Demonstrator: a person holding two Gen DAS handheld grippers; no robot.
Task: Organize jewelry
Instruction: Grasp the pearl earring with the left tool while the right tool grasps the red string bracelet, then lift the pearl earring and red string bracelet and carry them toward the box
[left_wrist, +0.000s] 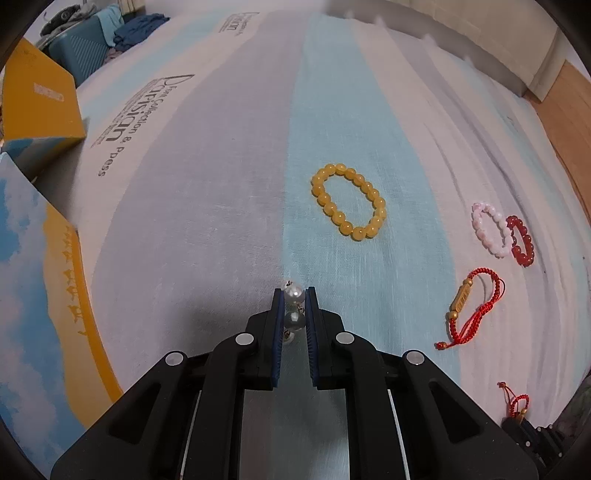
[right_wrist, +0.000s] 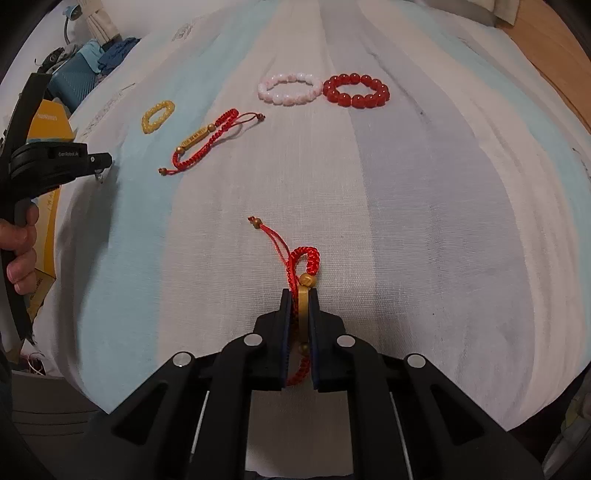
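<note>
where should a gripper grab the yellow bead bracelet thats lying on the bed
Take the yellow bracelet across one side of its ring, coming straight down from above. It lies flat on the sheet as an open oval, so one finger can drop inside the loop and the other outside, pinching a single row of beads. A long side is probably easiest, and nothing lies close to it.

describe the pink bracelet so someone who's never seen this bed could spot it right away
Start from the striped bedsheet and look to its far end, past the right gripper. Two bead bracelets lie there side by side, touching. The pink bracelet is the left one, pale and milky, while its neighbour, the red bead bracelet, is dark and glossy.
</note>
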